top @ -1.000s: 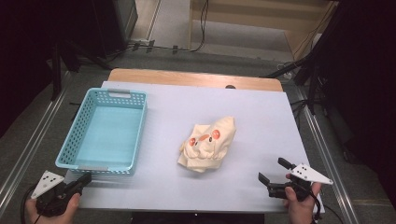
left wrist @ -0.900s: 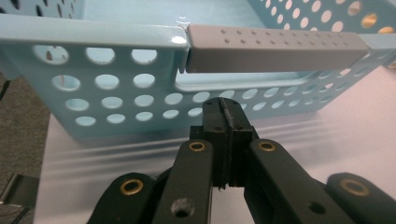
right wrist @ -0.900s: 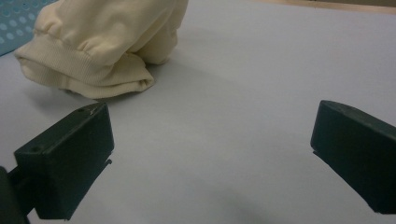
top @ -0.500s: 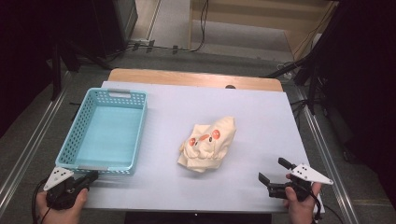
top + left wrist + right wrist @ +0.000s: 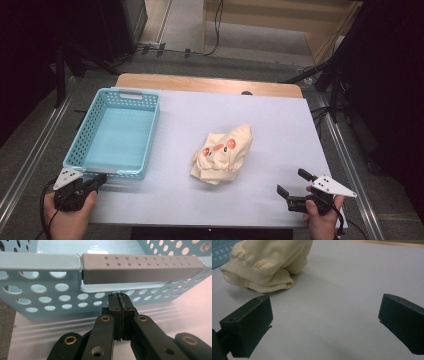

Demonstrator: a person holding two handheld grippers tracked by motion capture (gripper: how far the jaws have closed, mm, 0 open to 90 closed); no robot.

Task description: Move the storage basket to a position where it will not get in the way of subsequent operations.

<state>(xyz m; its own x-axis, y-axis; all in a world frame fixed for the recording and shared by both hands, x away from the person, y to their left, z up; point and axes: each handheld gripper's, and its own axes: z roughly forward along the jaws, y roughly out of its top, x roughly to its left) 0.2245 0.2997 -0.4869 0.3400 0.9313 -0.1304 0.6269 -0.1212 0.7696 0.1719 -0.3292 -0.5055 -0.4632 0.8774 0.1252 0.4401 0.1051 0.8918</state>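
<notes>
Two grippers are engaged: the left gripper (image 5: 119, 302), clenched empty, is best opened before the basket (image 5: 131, 95) handle (image 5: 142, 266); the right gripper (image 5: 295, 185), spread wide, is aimed at the cream garment (image 5: 223, 154).

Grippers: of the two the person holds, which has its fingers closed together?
The left gripper, by the blue basket: its fingers meet with nothing between them. The right gripper has fingers spread wide apart.

Grey floor (image 5: 180, 30), cables (image 5: 218, 25), wooden furniture (image 5: 280, 15) behind table (image 5: 280, 125).
</notes>
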